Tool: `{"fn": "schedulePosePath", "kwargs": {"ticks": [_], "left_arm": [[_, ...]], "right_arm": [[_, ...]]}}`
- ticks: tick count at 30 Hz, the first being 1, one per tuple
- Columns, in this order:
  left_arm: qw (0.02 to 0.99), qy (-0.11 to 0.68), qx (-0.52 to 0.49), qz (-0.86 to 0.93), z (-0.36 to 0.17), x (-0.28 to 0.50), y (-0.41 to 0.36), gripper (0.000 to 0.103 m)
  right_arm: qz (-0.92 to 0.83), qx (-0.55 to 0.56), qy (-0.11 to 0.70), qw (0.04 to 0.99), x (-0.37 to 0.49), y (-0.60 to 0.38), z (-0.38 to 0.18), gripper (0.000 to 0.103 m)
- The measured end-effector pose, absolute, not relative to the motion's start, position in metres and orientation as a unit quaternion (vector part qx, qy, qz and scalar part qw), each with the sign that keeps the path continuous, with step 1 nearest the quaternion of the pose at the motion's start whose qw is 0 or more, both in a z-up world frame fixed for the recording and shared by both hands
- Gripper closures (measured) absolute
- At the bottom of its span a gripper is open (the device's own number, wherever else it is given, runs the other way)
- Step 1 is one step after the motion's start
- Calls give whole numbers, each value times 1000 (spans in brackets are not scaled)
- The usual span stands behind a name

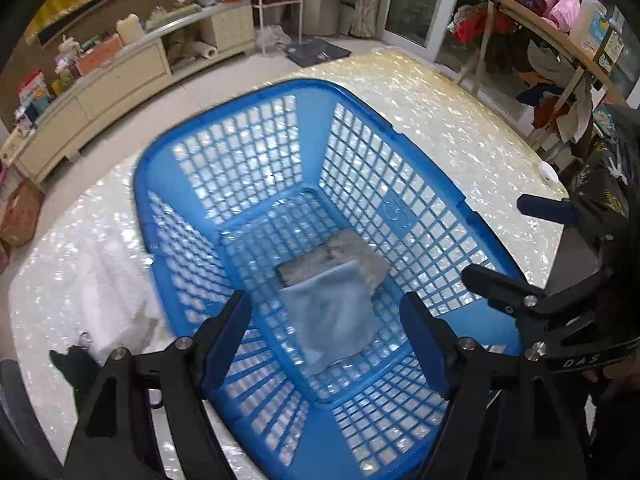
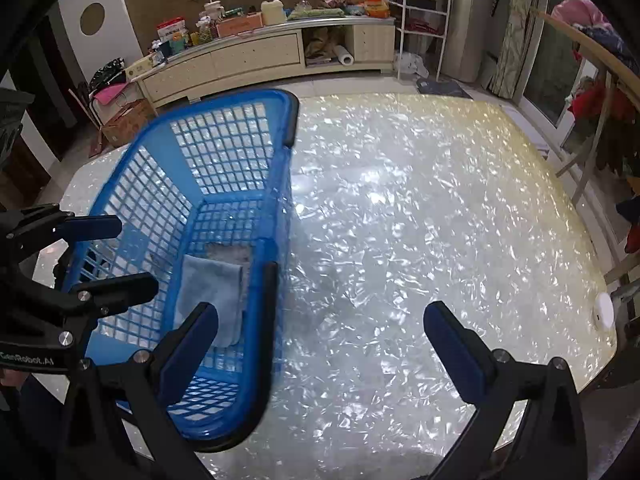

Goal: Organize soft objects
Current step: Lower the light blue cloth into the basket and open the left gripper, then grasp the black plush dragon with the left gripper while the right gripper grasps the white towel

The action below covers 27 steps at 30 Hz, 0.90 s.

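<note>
On the shimmering pearl worktop [image 2: 400,208] sits the blue basket [image 1: 360,96], pale blue cloth [image 1: 332,312] lying on its floor at six o'clock, left hand-held gripper [image 1: 324,344] hovering wide open above, right hand-held gripper [image 2: 320,348] open, empty, waiting alongside.

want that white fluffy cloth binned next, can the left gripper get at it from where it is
Probably yes: the left gripper is open and empty above the blue basket, and the white cloth lies uncovered just outside its wall.

Both grippers, left gripper [image 1: 324,340] and right gripper [image 2: 320,344], were black linkage frames with silver screws, blue finger pads, white lettering on the bodies.
</note>
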State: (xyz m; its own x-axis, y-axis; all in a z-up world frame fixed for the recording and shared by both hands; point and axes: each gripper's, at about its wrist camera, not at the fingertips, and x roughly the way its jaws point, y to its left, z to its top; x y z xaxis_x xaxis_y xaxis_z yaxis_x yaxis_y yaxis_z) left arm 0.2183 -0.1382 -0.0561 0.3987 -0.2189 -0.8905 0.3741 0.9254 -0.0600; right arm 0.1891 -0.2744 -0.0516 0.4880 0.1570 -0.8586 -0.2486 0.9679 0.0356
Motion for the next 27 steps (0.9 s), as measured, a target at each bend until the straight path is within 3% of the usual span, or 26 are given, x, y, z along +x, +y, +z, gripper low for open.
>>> {"fn": "schedulePosePath", "kwargs": {"ticks": [9,12,20,23,27], "left_arm": [[854,495,60,-150,-26,185,-99,28],[857,496,42,-134,-19,174,-82,22],[875,469,7,-123,-6,137,-41,20],[883,455,17,-114,-3,122,-31,10],[888,448,15,-99,-3,105,-15,8]], "right_arm": [[131,-56,473,869,171,-253,-30,0],[133,-57,465,873,162,-245,-21,0],[159,-76,454,874,138,-208,-9,0],[173,-82,455,870,130,-192,-11,0],[192,-97,454,864,119,-168,-11,0]]}}
